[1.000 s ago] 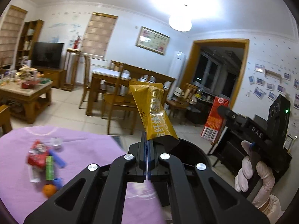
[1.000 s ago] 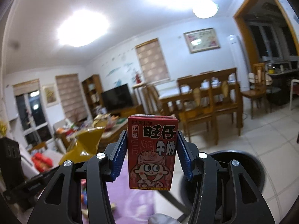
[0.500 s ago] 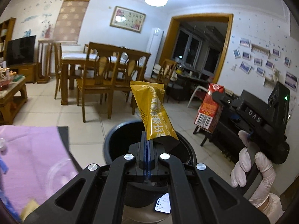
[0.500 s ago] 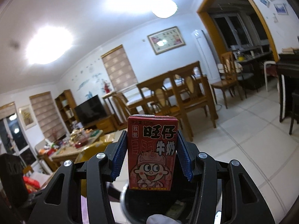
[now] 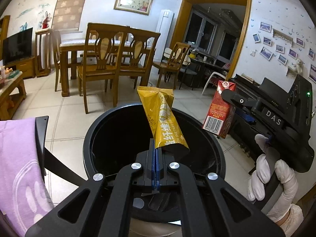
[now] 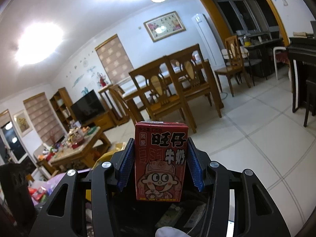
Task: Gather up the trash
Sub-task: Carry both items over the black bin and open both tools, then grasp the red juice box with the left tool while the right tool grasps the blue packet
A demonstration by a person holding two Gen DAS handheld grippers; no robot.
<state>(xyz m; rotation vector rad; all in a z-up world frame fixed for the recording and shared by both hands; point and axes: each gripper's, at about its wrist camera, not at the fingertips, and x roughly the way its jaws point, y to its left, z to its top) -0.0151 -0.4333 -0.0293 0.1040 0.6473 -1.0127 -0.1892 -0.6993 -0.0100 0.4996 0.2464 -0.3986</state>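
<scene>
Fingers (image 5: pixel 155 167) pinch crumpled yellow wrapper (image 5: pixel 165 122); right fingers (image 6: pixel 126 162) clamp upright red milk carton (image 6: pixel 161 162).

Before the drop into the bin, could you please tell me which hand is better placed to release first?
Left, probably. The left tool, shut on the yellow wrapper, sits over the black bin's mouth. The right tool holds the red milk carton out past the rim in that view.
</scene>
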